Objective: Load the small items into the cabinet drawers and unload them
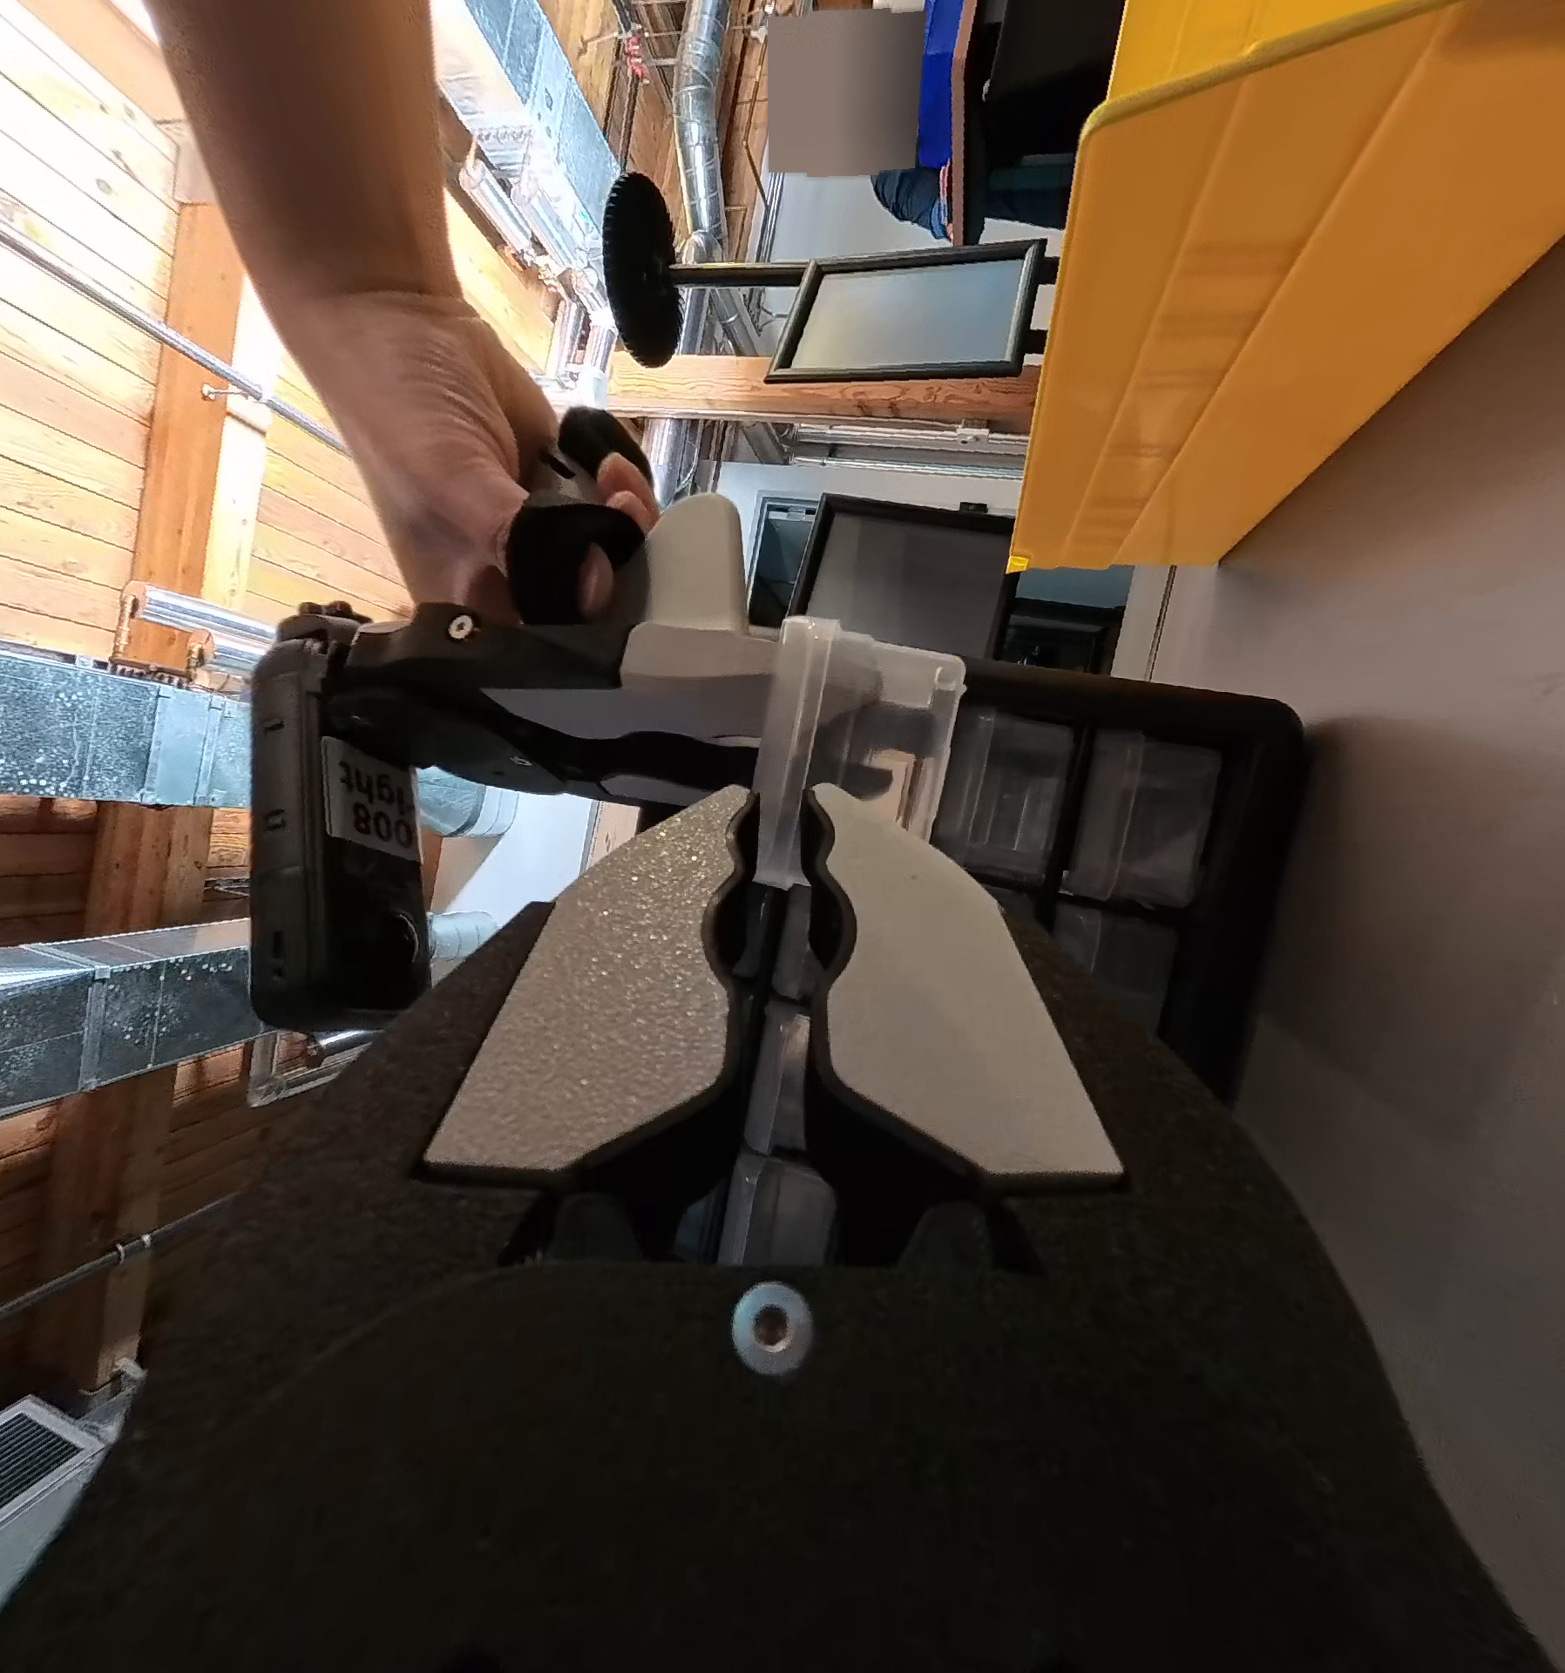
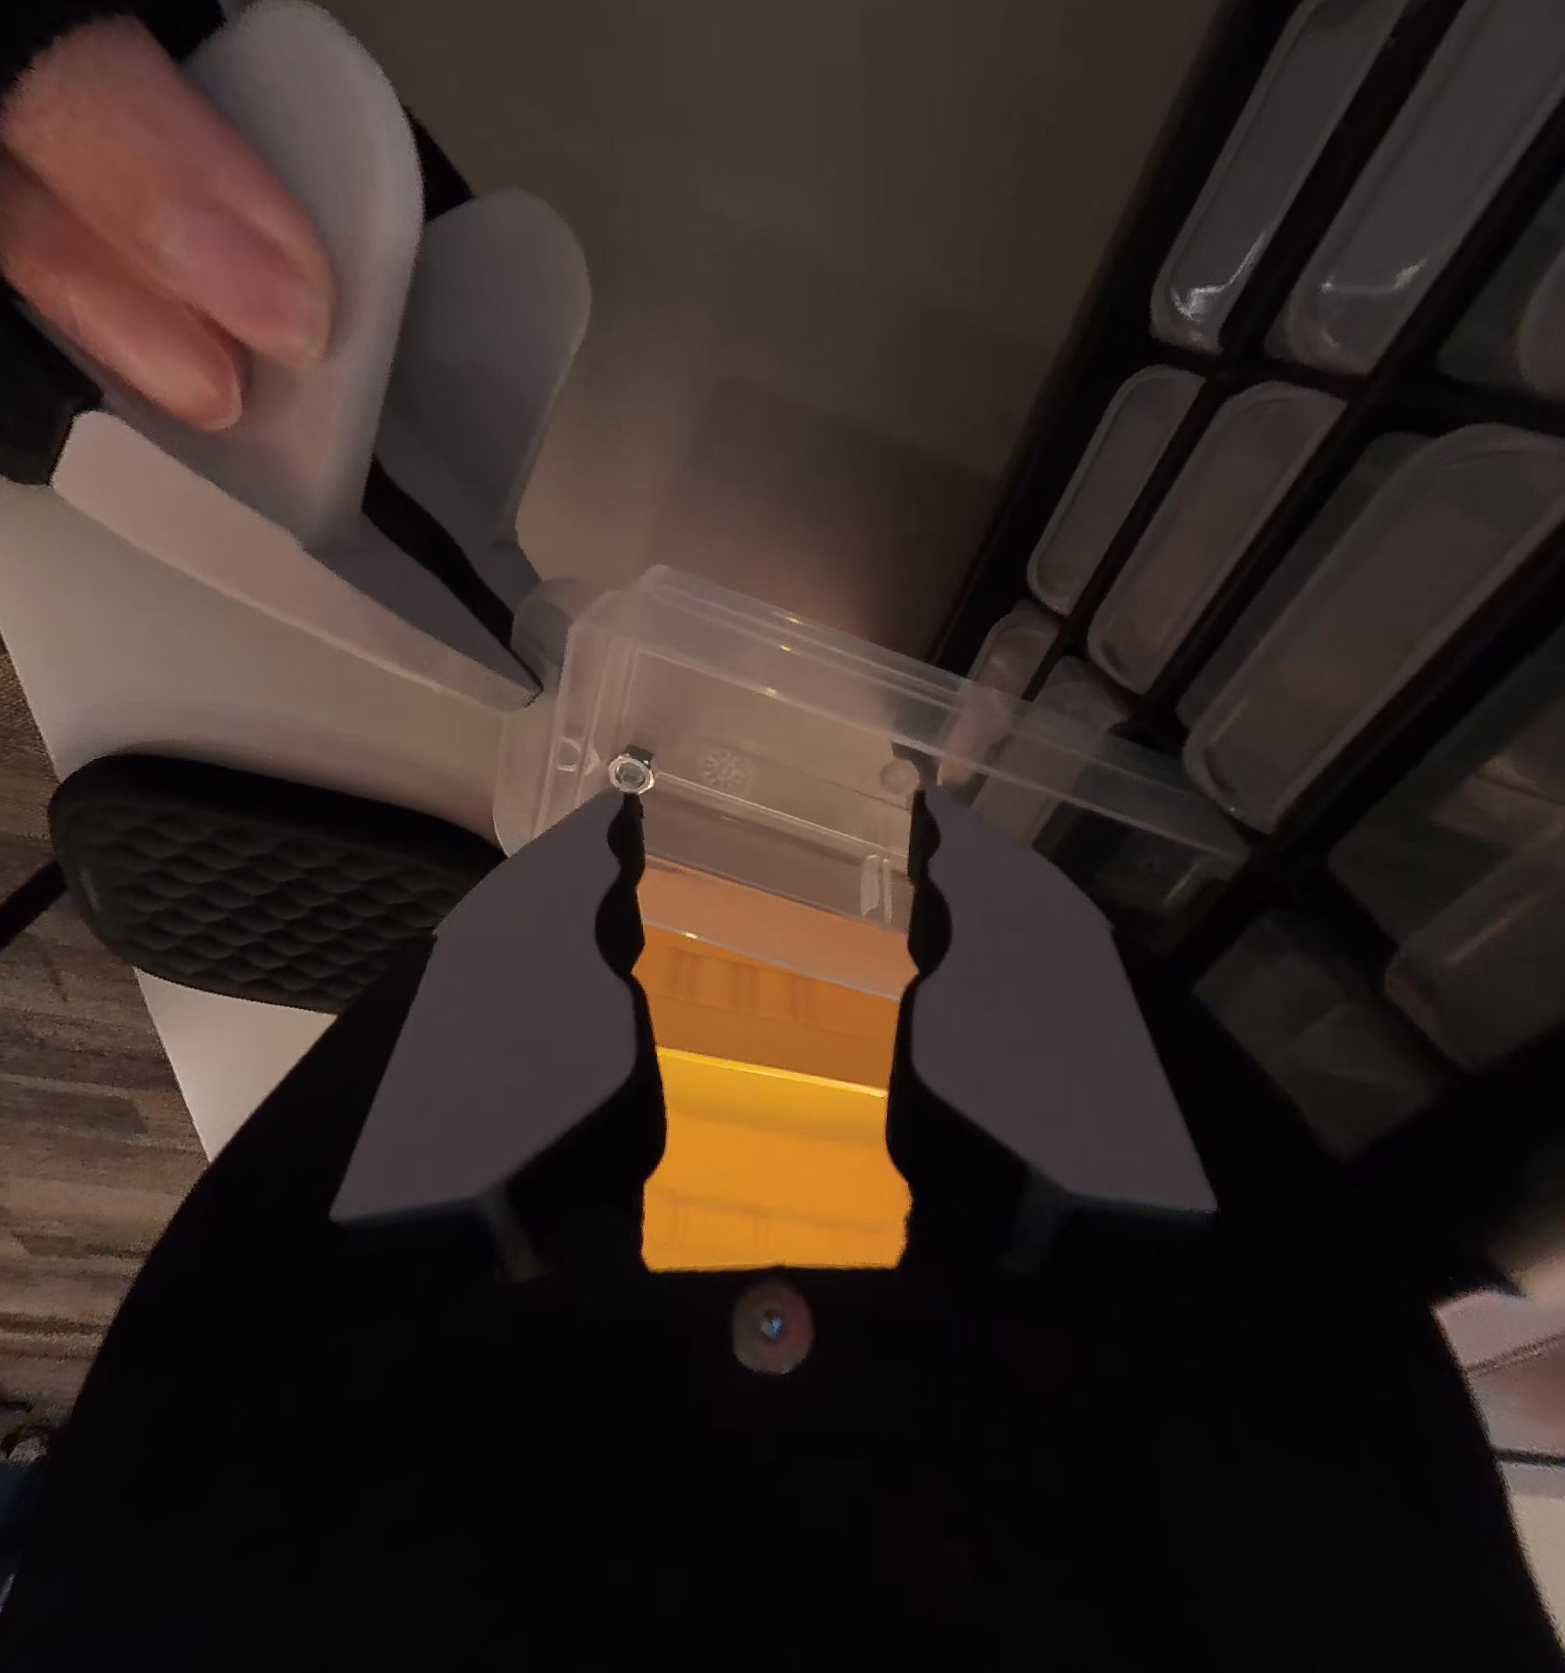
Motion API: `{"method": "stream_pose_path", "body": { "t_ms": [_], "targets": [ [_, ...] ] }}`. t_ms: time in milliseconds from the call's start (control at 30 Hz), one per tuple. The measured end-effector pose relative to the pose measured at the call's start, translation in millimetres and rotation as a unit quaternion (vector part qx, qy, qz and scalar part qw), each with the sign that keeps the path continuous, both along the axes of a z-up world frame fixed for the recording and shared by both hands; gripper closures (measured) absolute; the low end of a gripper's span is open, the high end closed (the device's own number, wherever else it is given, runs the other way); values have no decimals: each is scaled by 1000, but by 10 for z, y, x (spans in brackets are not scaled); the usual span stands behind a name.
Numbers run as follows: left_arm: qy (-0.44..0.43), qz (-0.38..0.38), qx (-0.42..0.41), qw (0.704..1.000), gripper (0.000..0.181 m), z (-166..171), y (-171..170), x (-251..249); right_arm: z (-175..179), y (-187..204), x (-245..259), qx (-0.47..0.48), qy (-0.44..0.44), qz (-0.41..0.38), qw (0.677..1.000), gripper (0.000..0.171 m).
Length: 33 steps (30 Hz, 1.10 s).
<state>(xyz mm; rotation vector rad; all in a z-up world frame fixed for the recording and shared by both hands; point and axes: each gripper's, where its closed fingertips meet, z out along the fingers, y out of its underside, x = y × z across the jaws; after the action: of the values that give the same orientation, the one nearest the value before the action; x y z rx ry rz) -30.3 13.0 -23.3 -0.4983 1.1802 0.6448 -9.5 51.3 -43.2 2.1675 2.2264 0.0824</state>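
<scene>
My left gripper [image 1: 783, 833] is shut on the front tab of a clear plastic drawer [image 1: 906, 715] and holds it in front of the black cabinet [image 1: 1213, 815]. My right gripper [image 2: 774, 815] is open, with its fingertips reaching into the same drawer [image 2: 761, 706]. A small clear hex nut [image 2: 629, 774] lies in the drawer at my right gripper's left fingertip. The left gripper [image 2: 525, 670] shows at the drawer's end in the right wrist view. The right gripper [image 1: 697, 634], held by a hand, shows in the left wrist view. I cannot tell whether the drawer's far end sits in its slot.
The cabinet [image 2: 1304, 543] holds several shut clear drawers. A yellow bin [image 1: 1259, 317] stands beside it on the grey table [image 1: 1440, 996] and shows between my right fingers [image 2: 761, 1132]. A black mesh object [image 2: 245, 887] lies at the left.
</scene>
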Motion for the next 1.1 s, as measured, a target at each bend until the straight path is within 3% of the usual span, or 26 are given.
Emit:
{"method": "stream_pose_path", "body": {
  "t_ms": [400,733,867,1100],
  "targets": [
    [4,-4,2,1000,173,-19,-3,0,-97,5,-25,-9,-7,57,998,112],
    [1,-1,-4,1000,173,-13,24,-4,-64,108,-43,50,6,47,998,114],
    [-1,0,-4,1000,173,-14,27,-6,38,173,-33,90,10,60,994,123],
    [-2,-1,-6,1000,173,-17,24,-5,54,36,-26,18,31,35,999,123]
  ]
}}
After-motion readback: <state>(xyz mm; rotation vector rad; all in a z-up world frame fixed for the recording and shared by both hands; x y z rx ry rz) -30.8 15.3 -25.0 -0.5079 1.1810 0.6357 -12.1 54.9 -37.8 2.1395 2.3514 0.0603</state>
